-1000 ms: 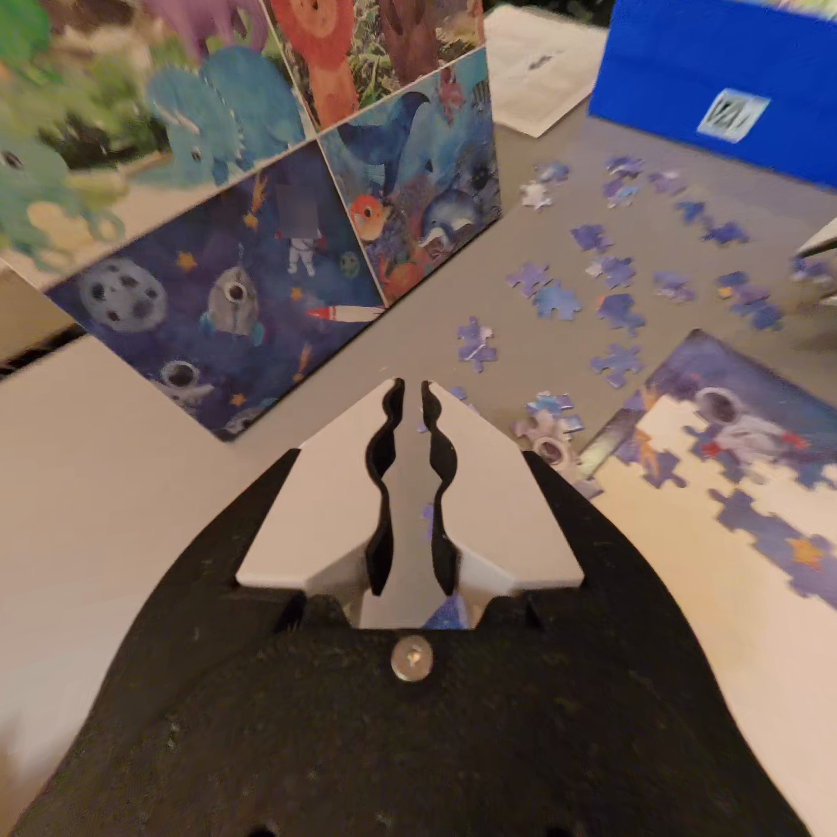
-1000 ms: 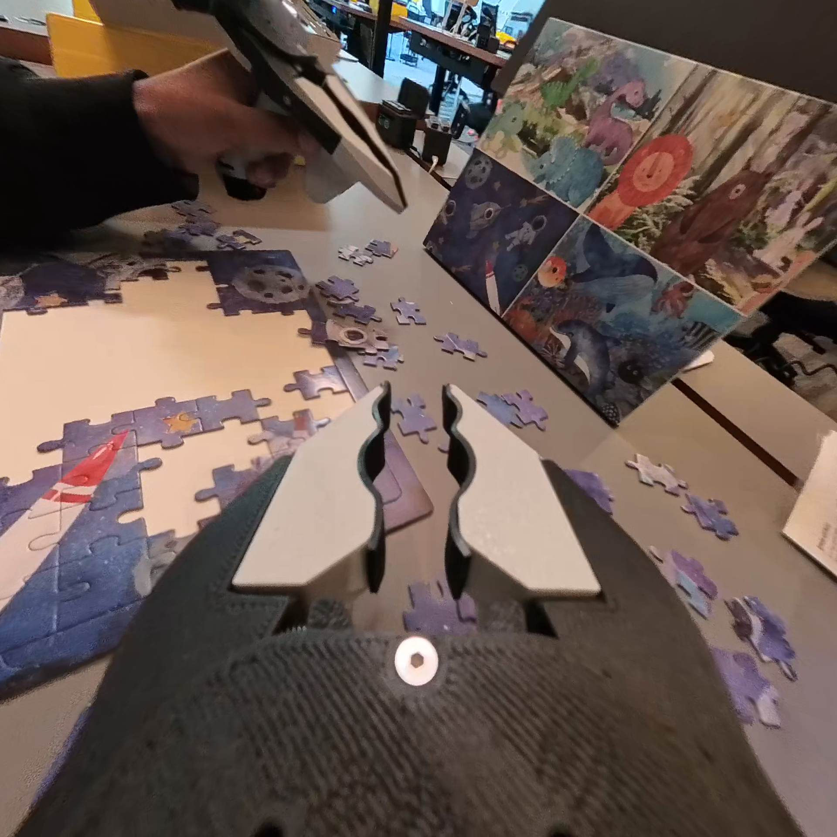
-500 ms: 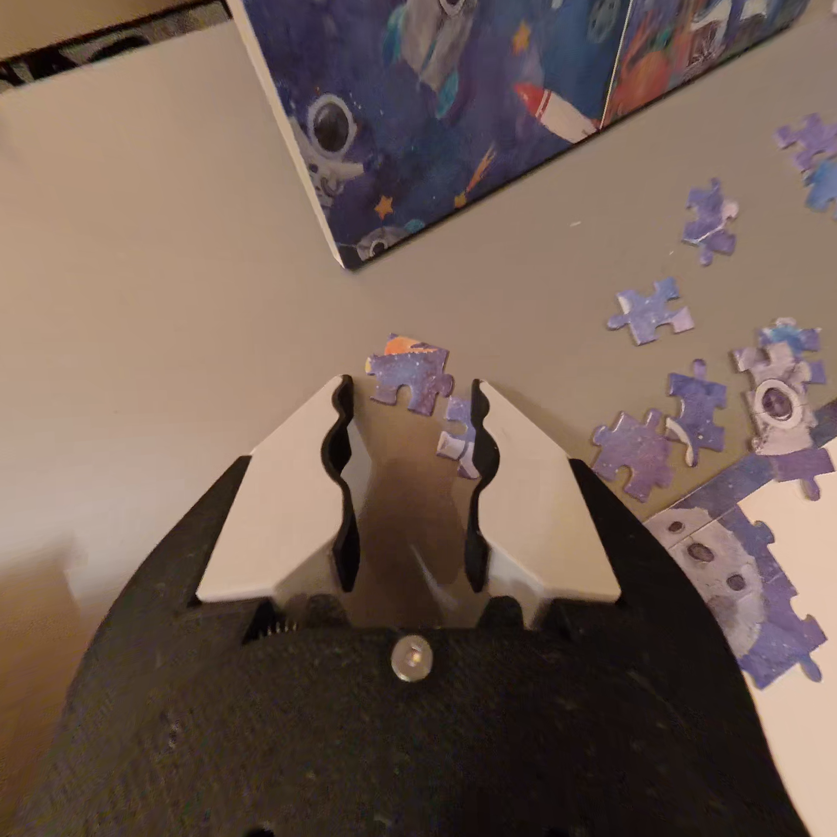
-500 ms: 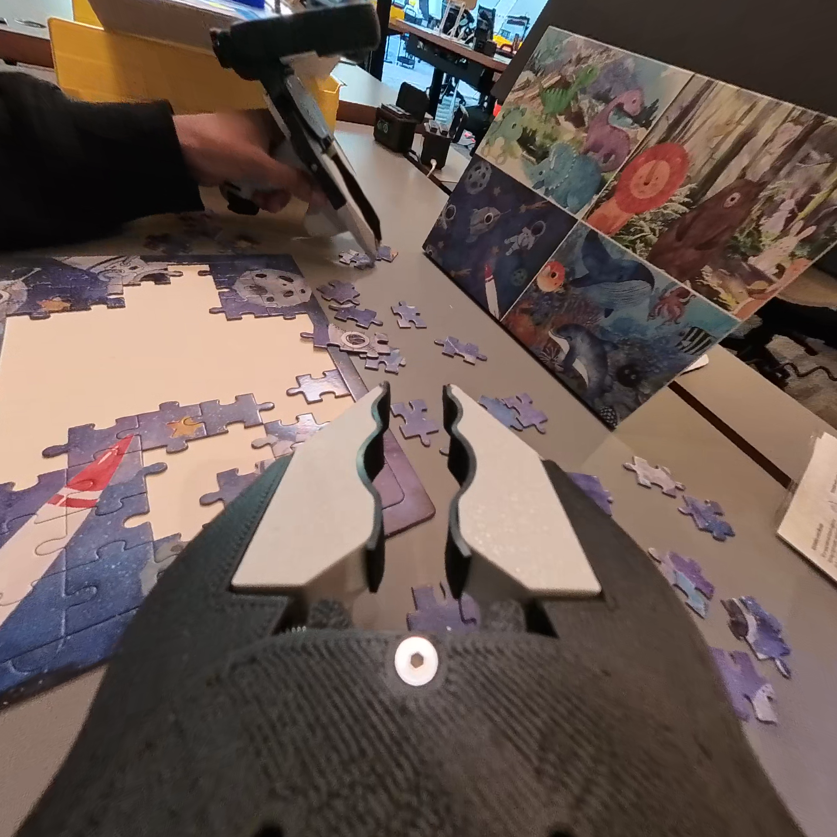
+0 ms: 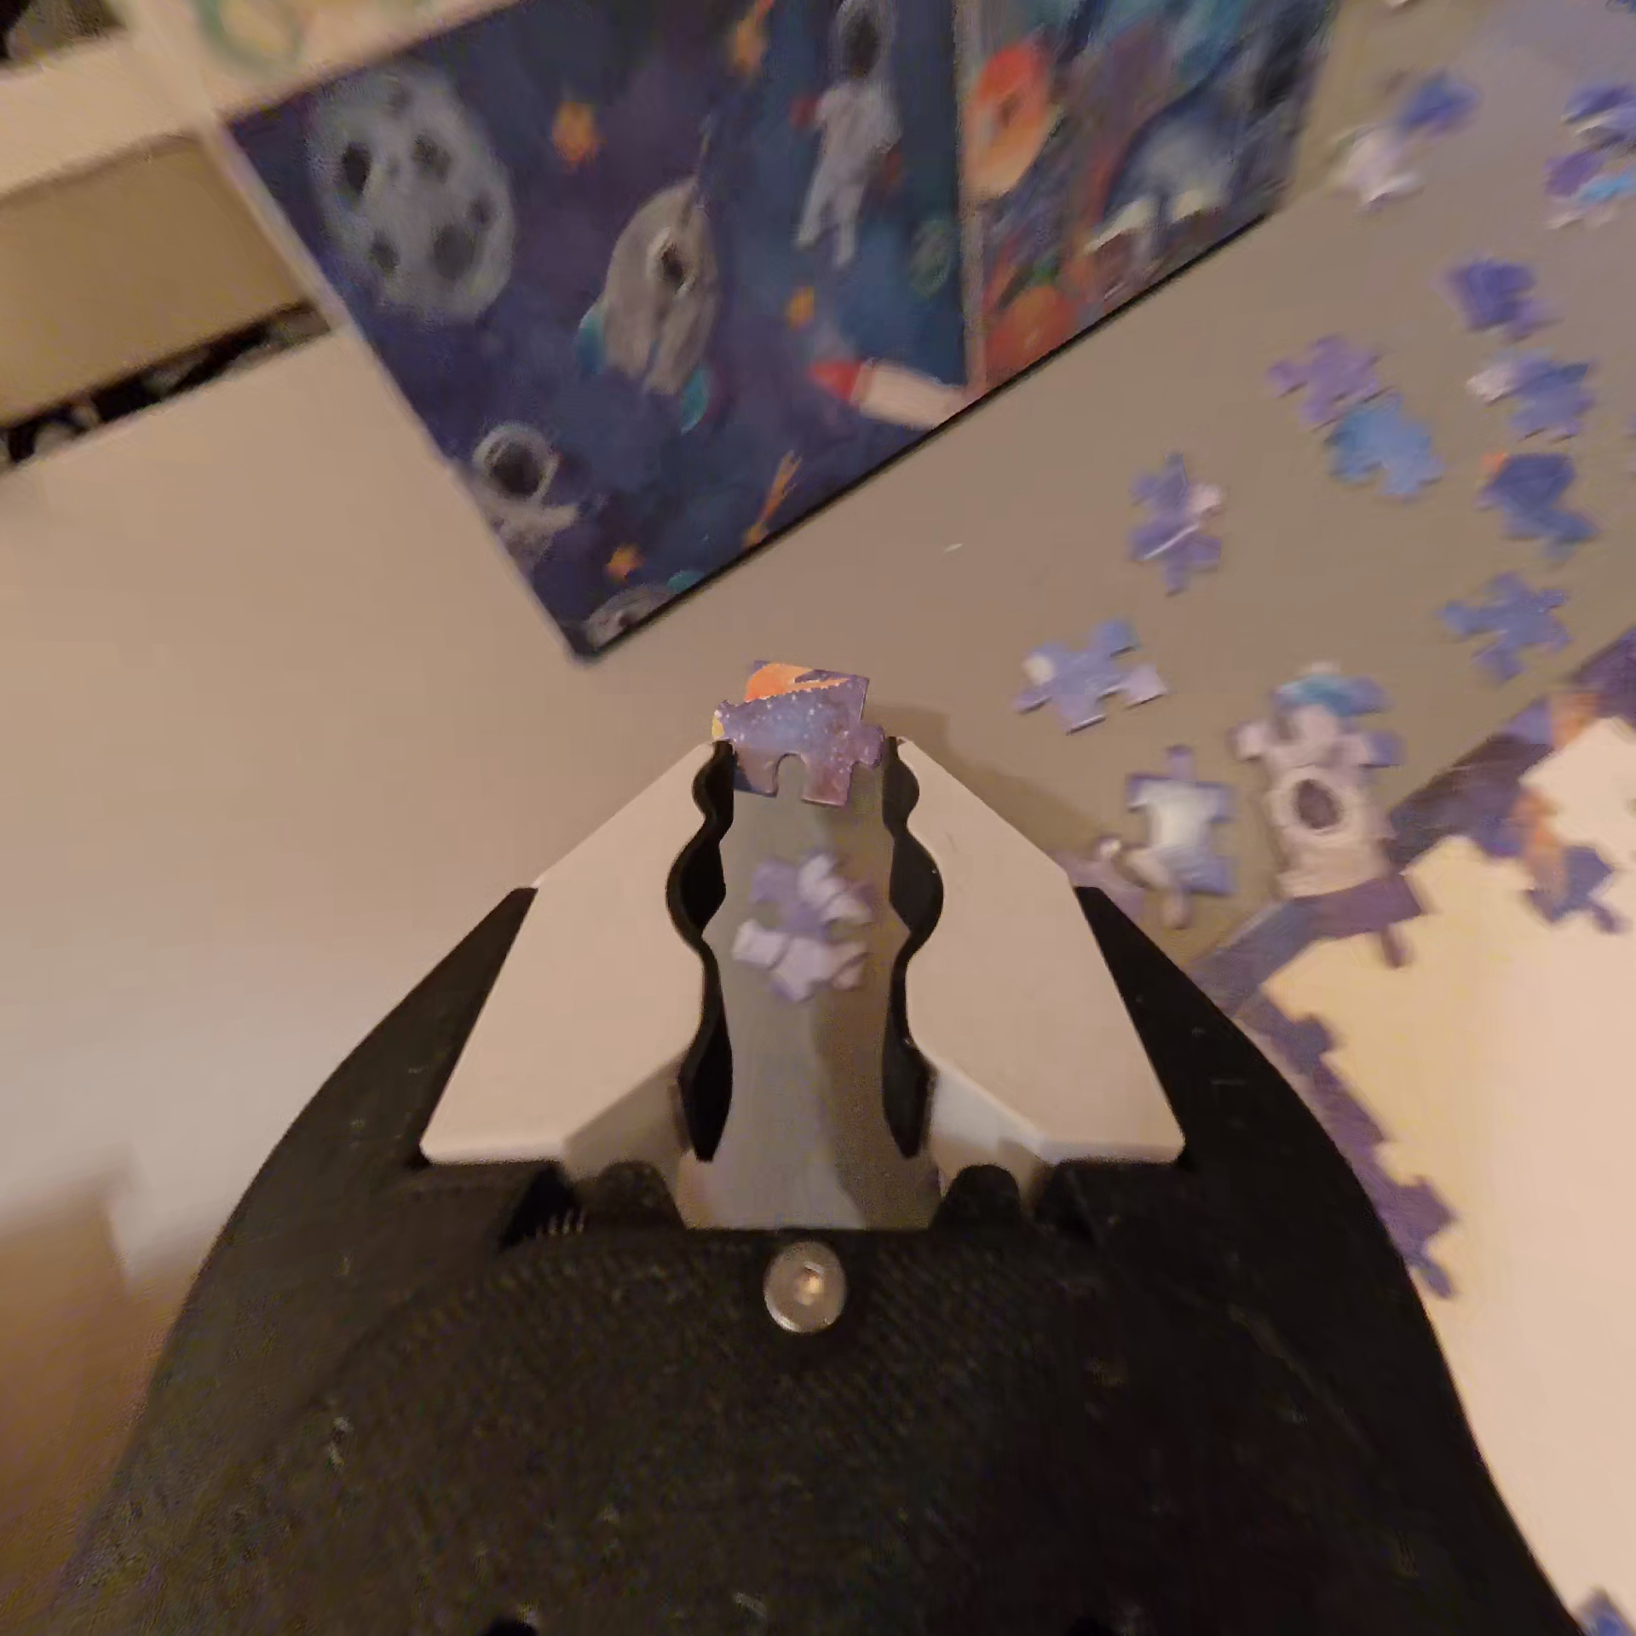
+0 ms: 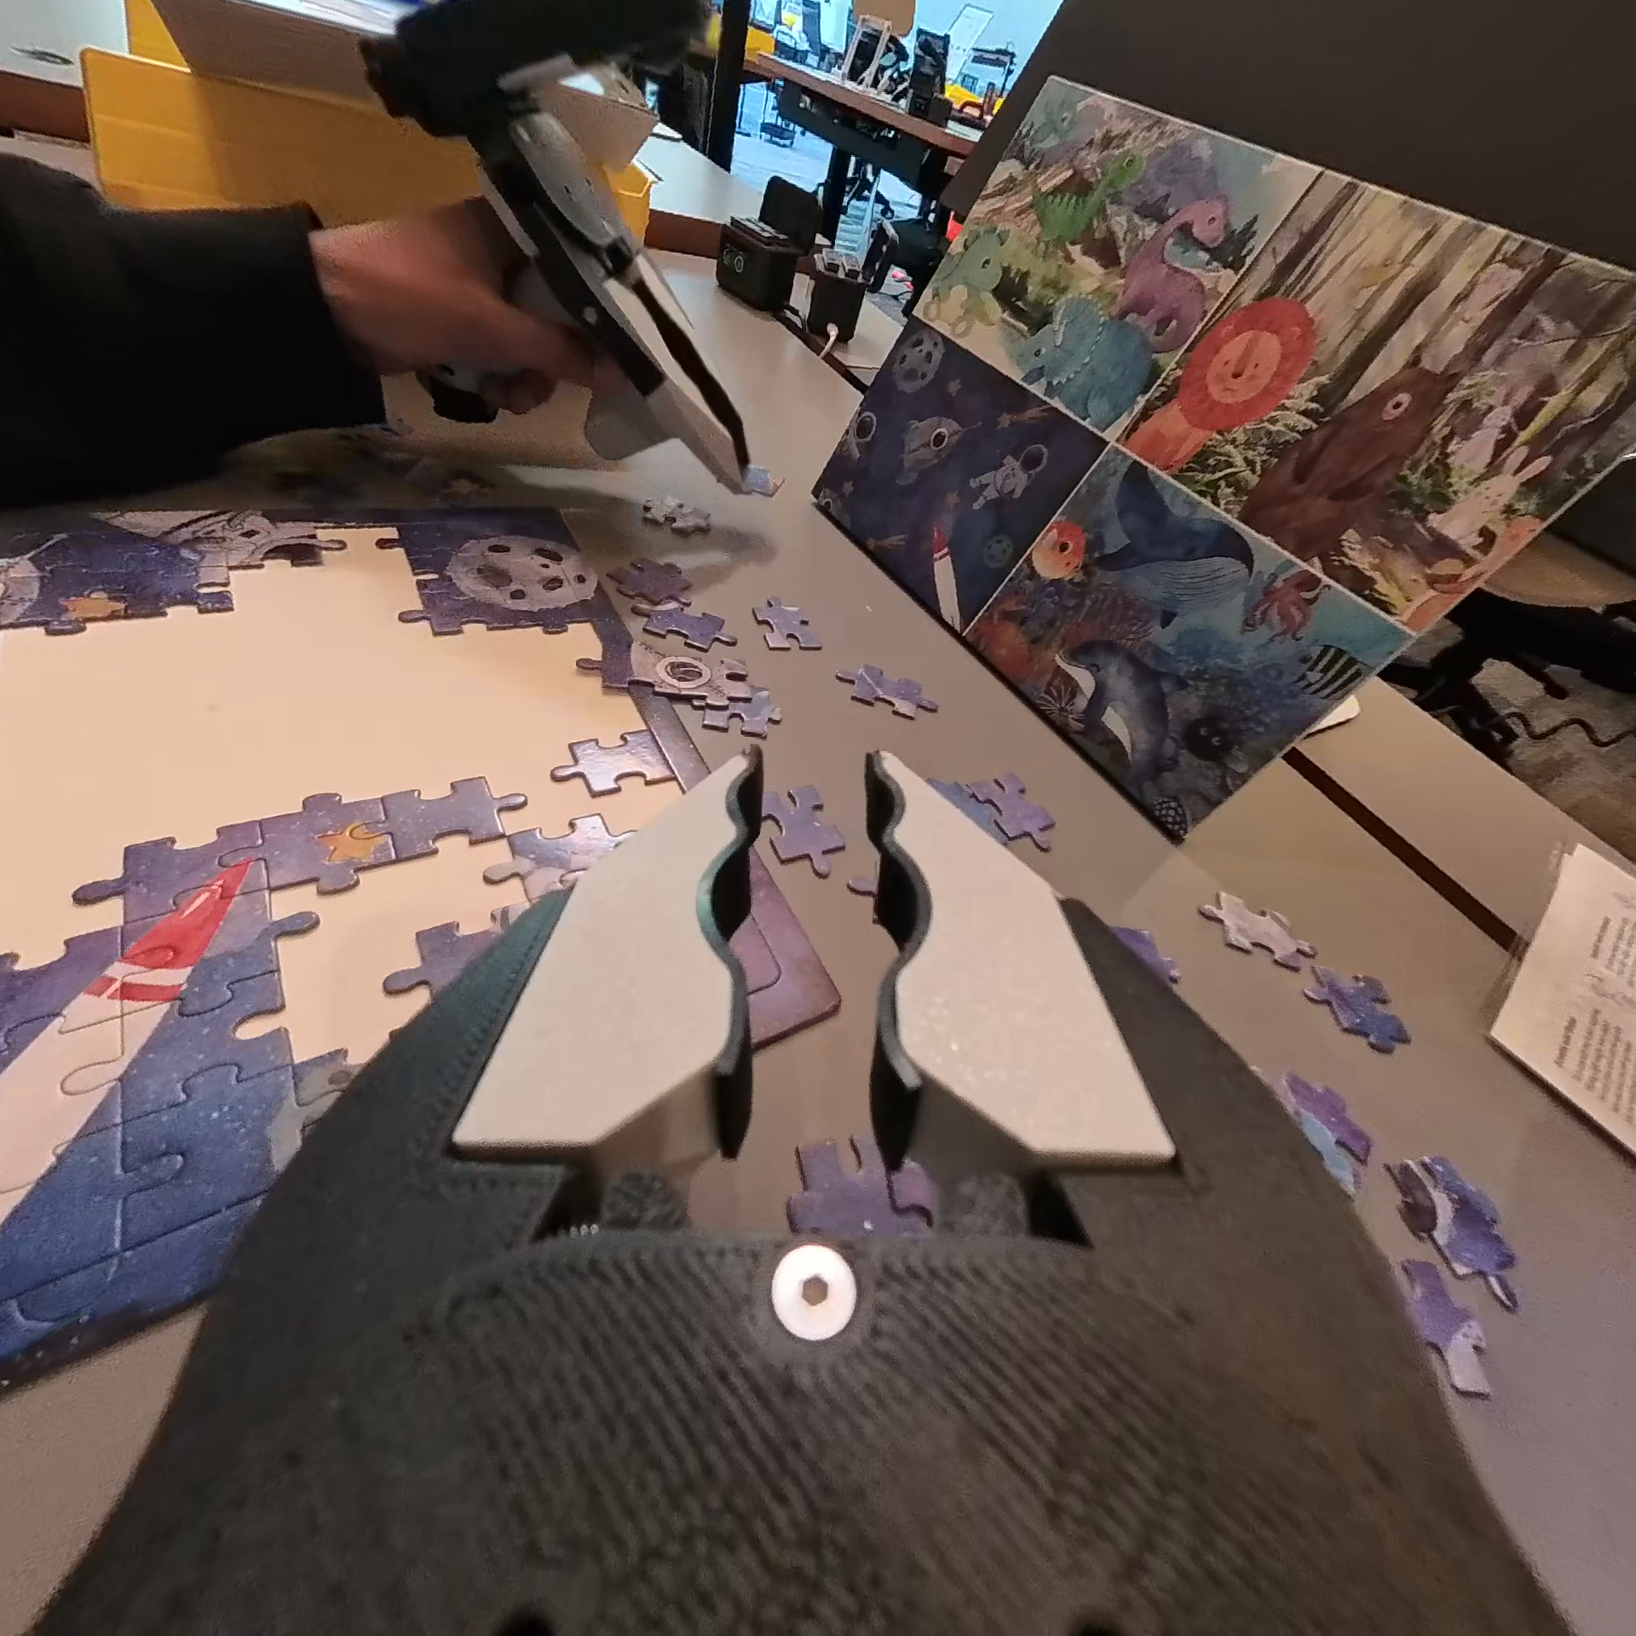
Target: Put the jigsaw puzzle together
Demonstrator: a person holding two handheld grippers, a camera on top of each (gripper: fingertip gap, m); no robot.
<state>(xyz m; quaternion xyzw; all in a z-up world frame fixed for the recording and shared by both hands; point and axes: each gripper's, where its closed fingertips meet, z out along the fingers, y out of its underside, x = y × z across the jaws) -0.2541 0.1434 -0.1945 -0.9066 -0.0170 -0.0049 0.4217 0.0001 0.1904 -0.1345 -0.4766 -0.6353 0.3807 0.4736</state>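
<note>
Grey table, loose puzzle pieces scattered beside a half-built space puzzle, picture box propped behind. Left gripper pinches a purple-and-orange piece at its fingertips, lifted off the table; half a second ago its jaws stood wider over that piece. Right gripper hovers narrowly open above a purple piece, unchanged.
</note>
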